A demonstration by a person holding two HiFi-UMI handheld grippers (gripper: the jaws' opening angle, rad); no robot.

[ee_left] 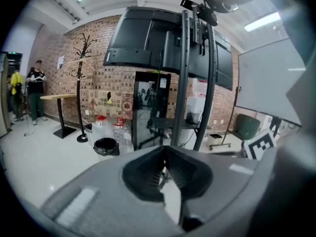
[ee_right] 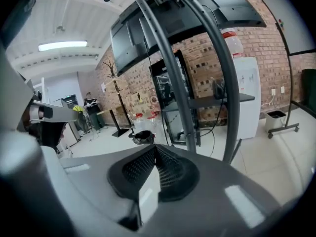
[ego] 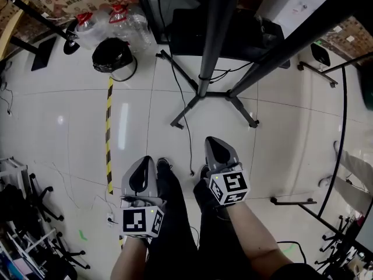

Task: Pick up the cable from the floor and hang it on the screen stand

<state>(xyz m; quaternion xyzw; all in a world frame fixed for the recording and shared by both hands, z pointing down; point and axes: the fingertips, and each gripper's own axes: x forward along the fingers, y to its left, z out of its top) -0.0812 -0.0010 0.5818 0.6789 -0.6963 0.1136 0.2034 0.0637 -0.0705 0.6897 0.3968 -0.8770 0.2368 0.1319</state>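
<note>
The grey left gripper [ego: 143, 165] is being held closed and empty over the white tiled floor [ego: 76, 133]. The thin black cable [ego: 189, 144] is lying ahead between the grippers, below the dark metal screen stand [ego: 203, 86]. The grey right gripper [ego: 213, 144] is being held closed too. If the jaws are not being opened in time, the cable could be nudged aside rather than caught.
</note>
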